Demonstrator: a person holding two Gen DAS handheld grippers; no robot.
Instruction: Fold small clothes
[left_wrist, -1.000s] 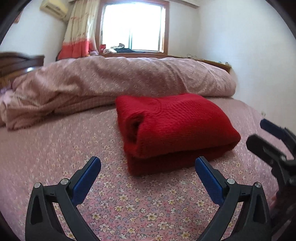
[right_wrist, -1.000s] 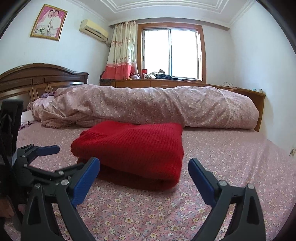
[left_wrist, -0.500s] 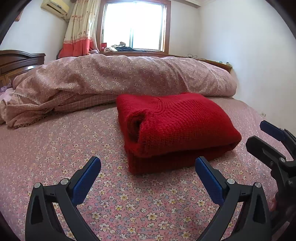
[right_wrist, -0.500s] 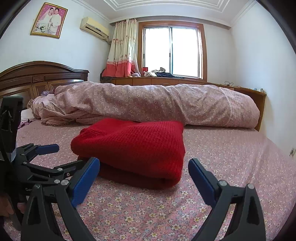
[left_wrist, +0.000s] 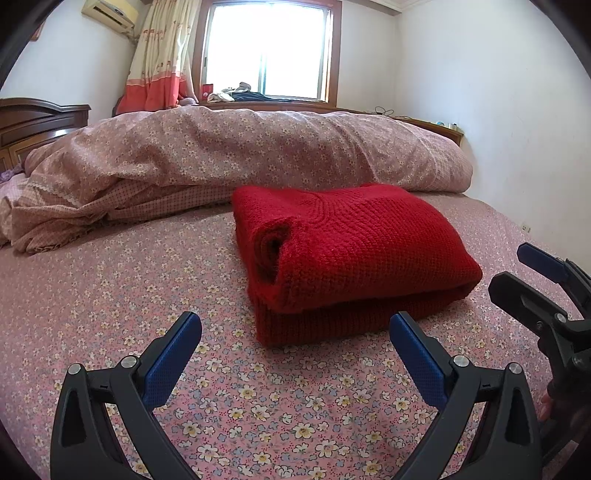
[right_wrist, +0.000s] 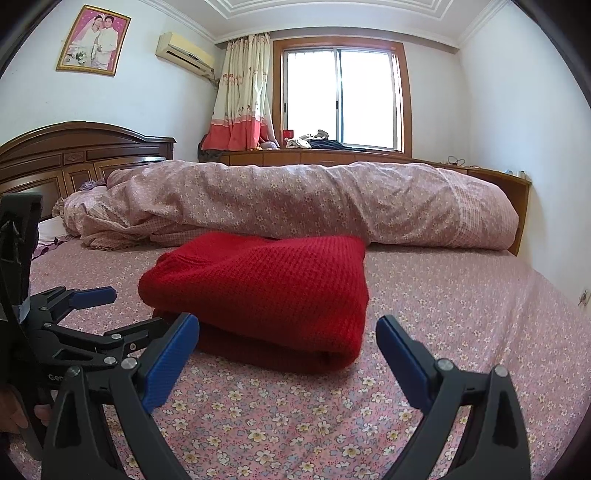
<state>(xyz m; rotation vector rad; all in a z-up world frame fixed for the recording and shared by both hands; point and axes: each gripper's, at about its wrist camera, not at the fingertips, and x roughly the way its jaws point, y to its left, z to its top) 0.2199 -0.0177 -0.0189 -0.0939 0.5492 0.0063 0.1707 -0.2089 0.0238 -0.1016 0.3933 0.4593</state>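
Observation:
A red knitted sweater (left_wrist: 351, 254) lies folded in a thick rectangle on the pink floral bed sheet (left_wrist: 110, 295); it also shows in the right wrist view (right_wrist: 273, 291). My left gripper (left_wrist: 295, 332) is open and empty, hovering above the sheet just in front of the sweater. My right gripper (right_wrist: 288, 332) is open and empty, also just short of the sweater's near edge. The right gripper shows at the right edge of the left wrist view (left_wrist: 535, 280), and the left gripper shows at the left of the right wrist view (right_wrist: 74, 314).
A rolled pink floral duvet (left_wrist: 240, 155) lies across the bed behind the sweater. A dark wooden headboard (right_wrist: 74, 155) stands at the left. A window (right_wrist: 343, 96), curtain and low wooden cabinet are behind. White walls bound the right side.
Both grippers have tilted up and drawn slightly back from the sweater. The sweater has not moved. Both stay open.

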